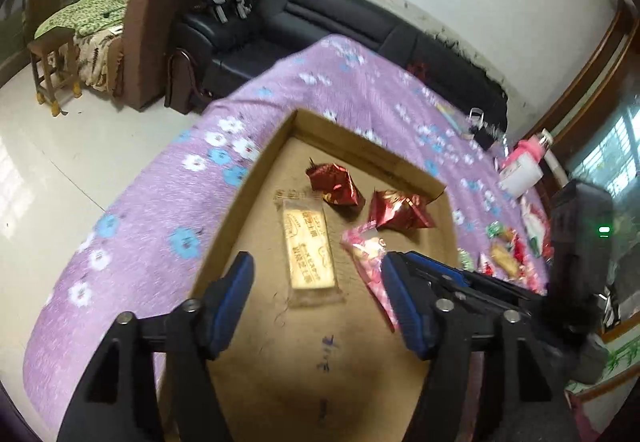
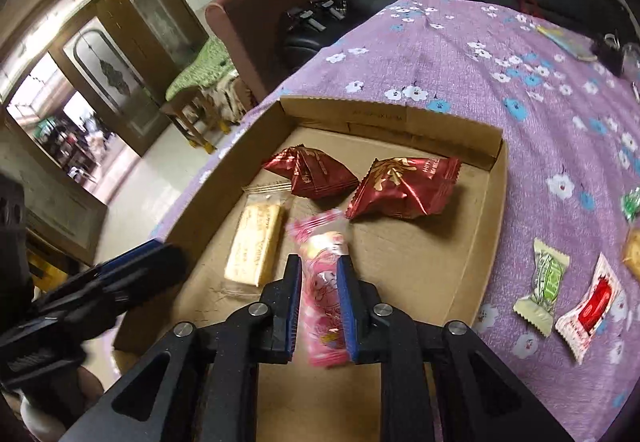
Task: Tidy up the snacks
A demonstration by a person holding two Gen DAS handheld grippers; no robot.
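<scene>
- Purple flowered tablecloth [image 2: 460,54], shallow cardboard tray [image 2: 224,178] on top.
- Left gripper [image 1: 316,306]: spread wide, empty, above yellow biscuit pack [image 1: 310,246] in tray.
- Right gripper [image 2: 318,306]: narrow, pinching pink snack packet [image 2: 324,282] over tray.
- Packet likely light, crinkly, slippery; best pinched mid-body.
- Loose sweets [image 2: 540,286] at right, outside tray.

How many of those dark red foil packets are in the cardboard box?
2. One red packet lies toward the box's far left, the other red packet beside it on the right. None seem hidden.

Print on biscuit wrapper [image 1: 310,248] and red packets [image 2: 402,188] illegible.
</scene>
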